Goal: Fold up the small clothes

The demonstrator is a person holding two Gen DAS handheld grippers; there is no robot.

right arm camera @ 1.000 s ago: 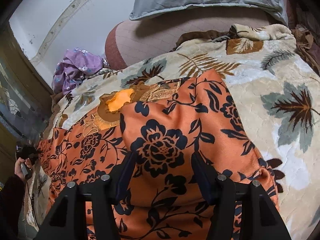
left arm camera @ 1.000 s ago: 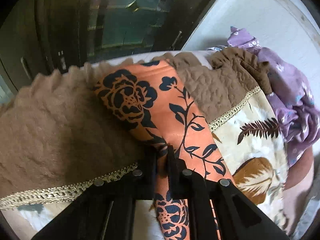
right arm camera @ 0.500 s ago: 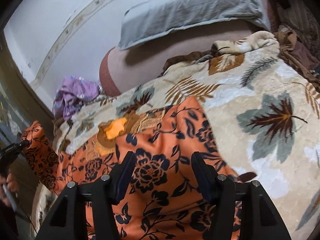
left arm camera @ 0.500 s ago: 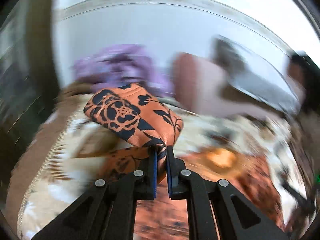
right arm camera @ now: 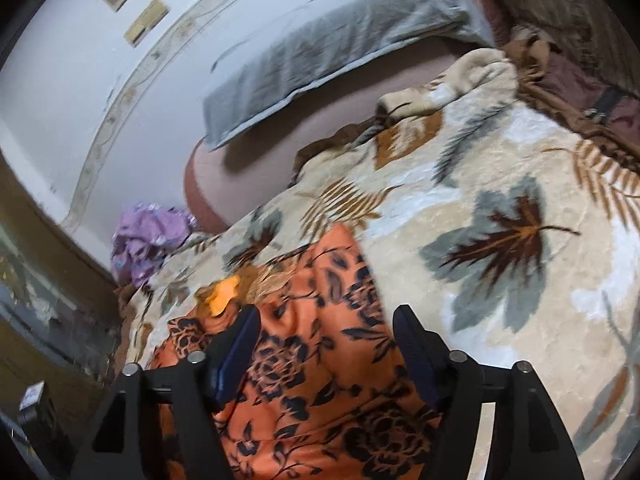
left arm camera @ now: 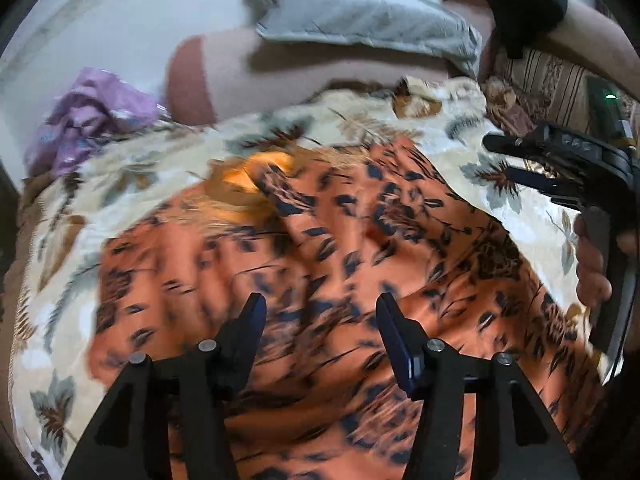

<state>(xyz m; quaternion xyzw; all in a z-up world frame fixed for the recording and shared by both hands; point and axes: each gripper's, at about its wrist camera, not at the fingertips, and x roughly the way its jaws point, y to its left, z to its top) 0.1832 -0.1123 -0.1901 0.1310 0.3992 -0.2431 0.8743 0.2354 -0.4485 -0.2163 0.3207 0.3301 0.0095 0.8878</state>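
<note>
The garment (left arm camera: 320, 240) below both pairs of jaws was orange with a navy-black rose and vine print. The blanket (right arm camera: 500, 208) beyond the jaws was cream, patterned with grey and dark brown leaves and tan fern fronds. Past it the pillow (right arm camera: 320, 52) was plain grey. The bundle of cloth (right arm camera: 148, 236) far left of the jaws was lilac with small pale flowers. Both grippers (left arm camera: 318, 316) (right arm camera: 326, 328) were black.
</note>
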